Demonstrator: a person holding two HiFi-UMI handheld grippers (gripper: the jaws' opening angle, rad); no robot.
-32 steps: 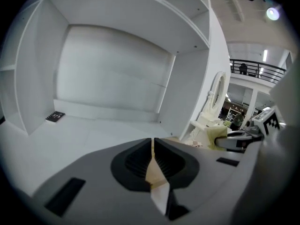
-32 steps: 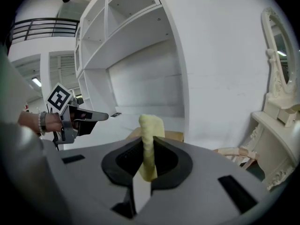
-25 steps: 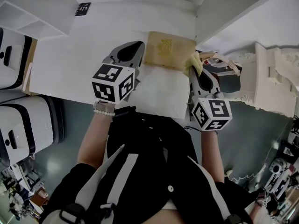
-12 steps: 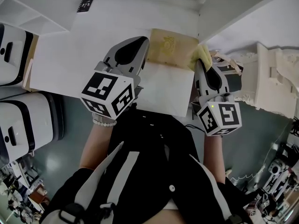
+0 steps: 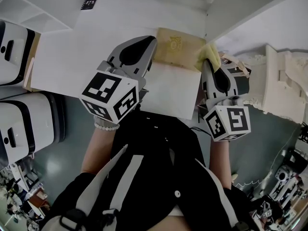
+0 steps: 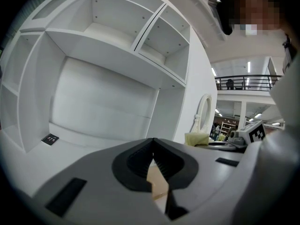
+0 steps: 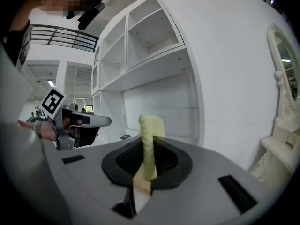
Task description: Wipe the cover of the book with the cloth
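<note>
A tan book [image 5: 175, 46] with a gold emblem lies at the back of the white desk [image 5: 72, 61]. My left gripper [image 5: 152, 43] hangs over the book's left edge, jaws shut with nothing between them. In the left gripper view a sliver of the book [image 6: 157, 182] shows below the closed left gripper [image 6: 153, 143]. My right gripper [image 5: 208, 65] is at the book's right edge, shut on a yellow cloth [image 5: 210, 55]. In the right gripper view the cloth [image 7: 150, 139] stands up from the right gripper [image 7: 147, 150], with the left gripper [image 7: 79, 122] off to the left.
White shelves [image 6: 117, 36] rise behind the desk. An ornate white mirror stand [image 5: 284, 81] is at the right. White machines [image 5: 24, 124] stand to the left. A small black marker tag [image 5: 89, 3] lies at the desk's back left.
Both grippers have risen toward the camera, and the cloth has come up from the book's right edge with the right gripper. Both grippers stayed shut.
</note>
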